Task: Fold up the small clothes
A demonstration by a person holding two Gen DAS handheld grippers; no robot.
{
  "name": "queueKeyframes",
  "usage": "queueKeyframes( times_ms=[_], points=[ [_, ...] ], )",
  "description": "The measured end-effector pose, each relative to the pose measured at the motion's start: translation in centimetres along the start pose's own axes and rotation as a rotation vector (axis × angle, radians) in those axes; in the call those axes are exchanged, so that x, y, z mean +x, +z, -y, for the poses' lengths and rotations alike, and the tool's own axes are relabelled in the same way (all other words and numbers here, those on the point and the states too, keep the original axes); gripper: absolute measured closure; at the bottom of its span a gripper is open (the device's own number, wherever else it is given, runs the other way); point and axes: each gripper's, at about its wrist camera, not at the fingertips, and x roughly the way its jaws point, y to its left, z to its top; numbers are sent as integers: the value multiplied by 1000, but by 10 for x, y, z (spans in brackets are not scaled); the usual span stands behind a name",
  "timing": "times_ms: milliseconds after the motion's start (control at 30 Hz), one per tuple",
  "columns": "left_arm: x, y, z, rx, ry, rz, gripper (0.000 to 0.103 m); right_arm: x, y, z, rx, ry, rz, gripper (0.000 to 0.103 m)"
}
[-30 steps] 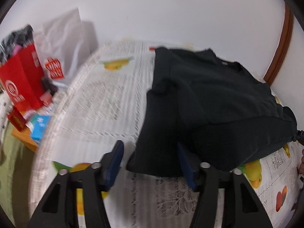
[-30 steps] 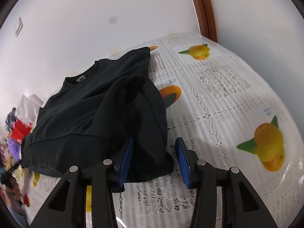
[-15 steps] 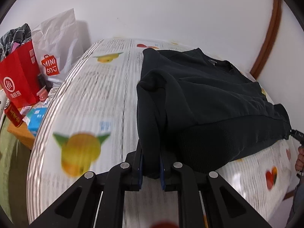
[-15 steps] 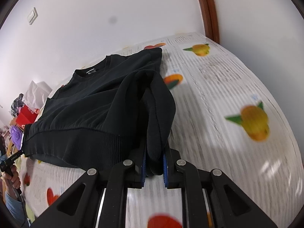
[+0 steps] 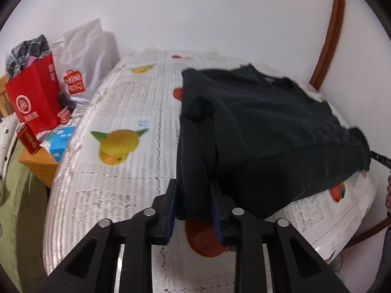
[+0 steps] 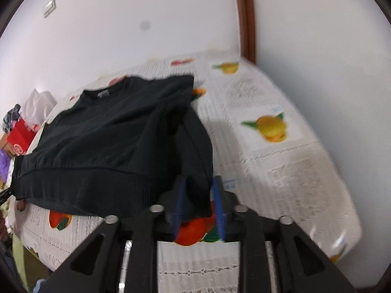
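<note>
One garment in play: black sweatshirt (image 5: 268,131), centre-right of the left wrist frame, centre-left of the right wrist frame (image 6: 117,141). Body lies flat on fruit-print tablecloth (image 5: 127,97), neckline toward the wall, ribbed hem toward the cameras. Both sleeves already lie folded in over the body; no crosswise fold yet. Judgement: early-middle stage; hem-to-collar fold and final tidy remain.

Left gripper (image 5: 193,204), bottom centre of its frame: blue pads pinching a dark bunch of cloth at the near hem corner. Right gripper (image 6: 198,202), bottom centre of its frame: pads set a little apart with the other hem corner hanging between them; contact looks light, cannot tell how firm the hold is.

Edges: hem sits near the table's front edge. Wall just beyond the collar, so little run-out past it. Bare cloth lies open left of the garment in the left view, right of it in the right view. Red bag (image 5: 34,100), white bag (image 5: 83,66) and can (image 5: 28,139) crowd the left frame's left side, off the table.
</note>
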Motion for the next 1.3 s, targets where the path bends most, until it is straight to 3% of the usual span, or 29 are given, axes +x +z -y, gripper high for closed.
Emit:
queueKeyframes(
  times_ms=[67,133,233,467,533,633,700,867,1033,1300],
  points=[
    [-12,4,0,-6,-15,41,62,-14,2,-5,-2,27,49,59],
    [-20,7,3,-13,-52,70,49,-23,5,-17,-20,57,73,58],
    [-20,8,14,-18,-119,71,49,-13,8,-37,-42,86,60,58],
    [15,5,27,-41,-156,-19,50,27,1,-44,37,94,8,59],
    [31,5,29,-56,-175,-57,55,30,2,-44,39,99,4,60],
    [37,3,33,-63,-174,-64,68,29,2,-45,28,98,9,71],
    [31,3,35,-49,-165,-41,95,23,2,-46,15,93,28,91],
    [1,15,33,-60,-242,39,97,-1,10,-41,57,189,72,94],
    [-19,38,37,-56,-240,129,97,-27,33,-43,79,245,159,94],
    [16,86,38,-108,-189,140,97,-12,83,-50,109,271,223,94]
  ],
)
